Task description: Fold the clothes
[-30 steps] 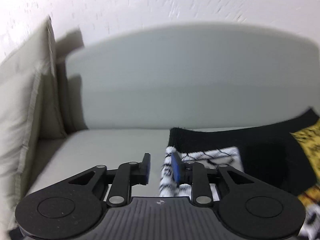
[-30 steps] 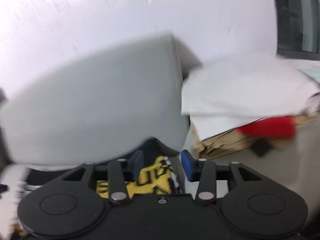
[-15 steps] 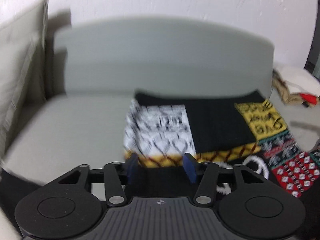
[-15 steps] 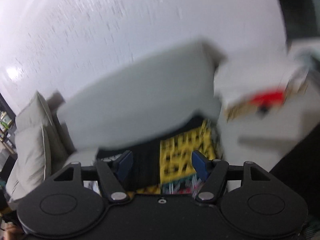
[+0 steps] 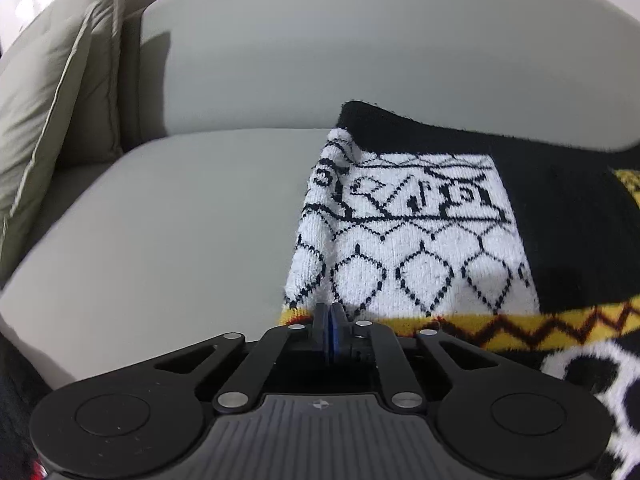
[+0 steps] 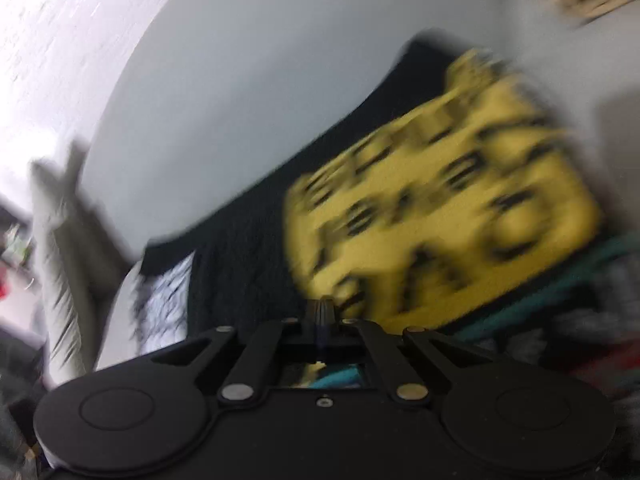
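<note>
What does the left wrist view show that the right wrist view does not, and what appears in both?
Only the left wrist view shows the left gripper, jaws closed at the sweater's yellow zigzag band, and the bare seat.

Only the right wrist view, badly blurred, shows the right gripper, shut, the large yellow panel and a teal stripe.

Both show the sweater, its white diamond panel, the grey backrest and the beige cushion.

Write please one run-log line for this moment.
task: fold clothes | patterned sweater: folded on sofa | left gripper: shut at sweater edge | right gripper: shut, view blurred
</note>
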Demonstrator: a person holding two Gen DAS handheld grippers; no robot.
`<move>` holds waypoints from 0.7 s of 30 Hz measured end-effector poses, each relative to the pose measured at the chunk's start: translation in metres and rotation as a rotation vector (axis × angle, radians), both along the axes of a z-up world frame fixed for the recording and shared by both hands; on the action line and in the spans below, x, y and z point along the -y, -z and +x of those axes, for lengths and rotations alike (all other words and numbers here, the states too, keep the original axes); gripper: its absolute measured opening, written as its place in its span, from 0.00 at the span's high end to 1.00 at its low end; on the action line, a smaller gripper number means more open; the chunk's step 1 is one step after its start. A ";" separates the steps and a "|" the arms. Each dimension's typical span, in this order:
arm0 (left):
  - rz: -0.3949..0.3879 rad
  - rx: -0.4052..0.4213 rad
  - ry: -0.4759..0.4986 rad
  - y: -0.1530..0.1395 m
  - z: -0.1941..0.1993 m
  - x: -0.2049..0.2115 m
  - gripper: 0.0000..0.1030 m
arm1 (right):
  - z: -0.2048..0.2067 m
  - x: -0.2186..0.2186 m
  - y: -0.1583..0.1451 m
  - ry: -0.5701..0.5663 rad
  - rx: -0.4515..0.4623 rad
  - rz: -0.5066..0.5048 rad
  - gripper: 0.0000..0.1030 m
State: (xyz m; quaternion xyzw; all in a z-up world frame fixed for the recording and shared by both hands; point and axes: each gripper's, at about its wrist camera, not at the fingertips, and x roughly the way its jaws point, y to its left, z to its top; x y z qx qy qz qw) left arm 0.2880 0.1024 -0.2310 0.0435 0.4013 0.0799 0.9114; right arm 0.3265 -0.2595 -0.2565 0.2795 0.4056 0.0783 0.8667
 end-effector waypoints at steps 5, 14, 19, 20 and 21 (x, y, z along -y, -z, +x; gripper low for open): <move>-0.031 -0.016 0.027 -0.017 -0.010 0.001 0.91 | -0.029 0.043 -0.025 0.165 -0.048 -0.204 1.00; -0.191 -0.098 0.135 -0.029 -0.081 0.025 0.83 | -0.071 0.030 -0.029 -0.027 -0.110 -0.158 0.97; -0.108 -0.143 0.055 -0.027 -0.087 0.029 0.91 | -0.078 0.018 -0.034 0.042 -0.161 -0.334 1.00; -0.095 -0.128 0.056 -0.037 -0.093 0.030 0.93 | -0.082 0.015 -0.043 0.055 -0.161 -0.353 0.98; -0.087 -0.104 0.074 -0.049 -0.101 0.030 0.92 | -0.095 0.015 -0.057 0.052 -0.141 -0.346 0.98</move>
